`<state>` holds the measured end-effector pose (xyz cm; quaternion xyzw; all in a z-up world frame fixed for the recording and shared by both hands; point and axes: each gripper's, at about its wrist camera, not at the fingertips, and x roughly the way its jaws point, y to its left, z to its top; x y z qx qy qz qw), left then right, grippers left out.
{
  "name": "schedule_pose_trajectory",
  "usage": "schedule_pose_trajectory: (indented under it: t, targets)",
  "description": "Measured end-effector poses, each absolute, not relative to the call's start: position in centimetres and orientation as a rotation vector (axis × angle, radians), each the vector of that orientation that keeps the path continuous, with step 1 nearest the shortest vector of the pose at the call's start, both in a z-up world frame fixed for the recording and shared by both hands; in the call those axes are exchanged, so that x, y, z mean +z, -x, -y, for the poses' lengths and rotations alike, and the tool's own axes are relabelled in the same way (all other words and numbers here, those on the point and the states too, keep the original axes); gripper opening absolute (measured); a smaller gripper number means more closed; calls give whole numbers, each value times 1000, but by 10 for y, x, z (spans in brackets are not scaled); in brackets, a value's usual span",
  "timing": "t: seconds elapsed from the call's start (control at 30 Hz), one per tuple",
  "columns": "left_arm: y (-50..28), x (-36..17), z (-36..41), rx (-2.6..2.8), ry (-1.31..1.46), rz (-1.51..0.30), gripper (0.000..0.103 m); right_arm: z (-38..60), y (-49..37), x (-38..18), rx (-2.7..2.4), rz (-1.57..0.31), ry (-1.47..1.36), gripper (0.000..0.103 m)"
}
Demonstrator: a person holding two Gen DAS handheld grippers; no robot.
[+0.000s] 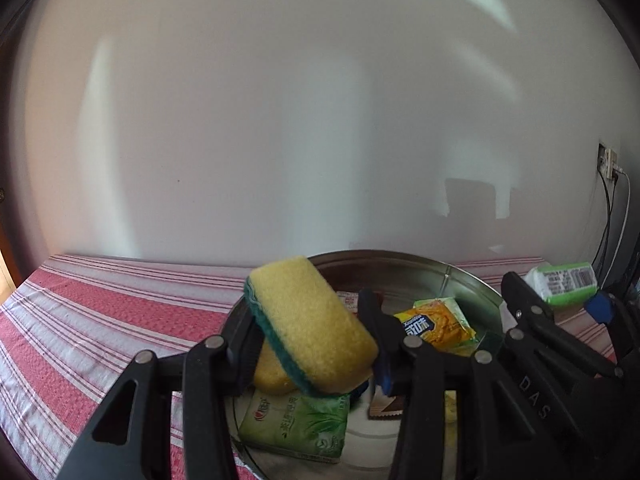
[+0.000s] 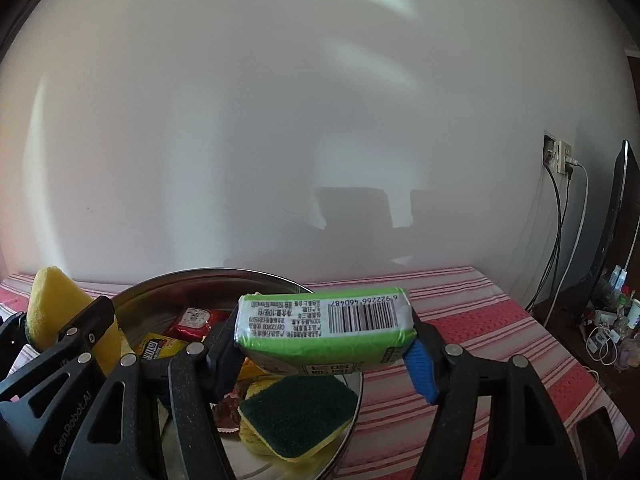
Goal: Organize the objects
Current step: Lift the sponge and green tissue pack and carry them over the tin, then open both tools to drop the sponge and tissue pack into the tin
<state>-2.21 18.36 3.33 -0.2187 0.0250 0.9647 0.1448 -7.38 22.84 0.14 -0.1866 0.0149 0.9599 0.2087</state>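
Note:
My left gripper [image 1: 310,344] is shut on a yellow sponge with a green scouring side [image 1: 312,320], tilted and held above a round metal basin [image 1: 460,280]. The basin holds a green tissue pack [image 1: 296,428], an orange snack packet [image 1: 436,324] and another yellow sponge [image 1: 272,376]. My right gripper [image 2: 324,344] is shut on a green tissue pack with a barcode [image 2: 324,320], held over the basin's [image 2: 160,292] right part. Below it lies a green-topped sponge [image 2: 300,412]; a red sachet [image 2: 192,318] and a yellow packet [image 2: 160,348] lie further in.
The basin stands on a red and white striped cloth [image 1: 100,320] against a white wall [image 2: 280,120]. A wall socket with cables [image 2: 560,160] and a dark screen edge [image 2: 616,220] are at the right, with small clutter [image 2: 612,328] on a surface beyond the table.

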Motion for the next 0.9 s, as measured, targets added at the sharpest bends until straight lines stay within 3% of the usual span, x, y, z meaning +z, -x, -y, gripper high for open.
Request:
schedule_pose_trajectory:
  t: [0.9]
  targets:
    - [48,16,-202,2805,782,-211,45,-242,107,-17,2659,43,682,70]
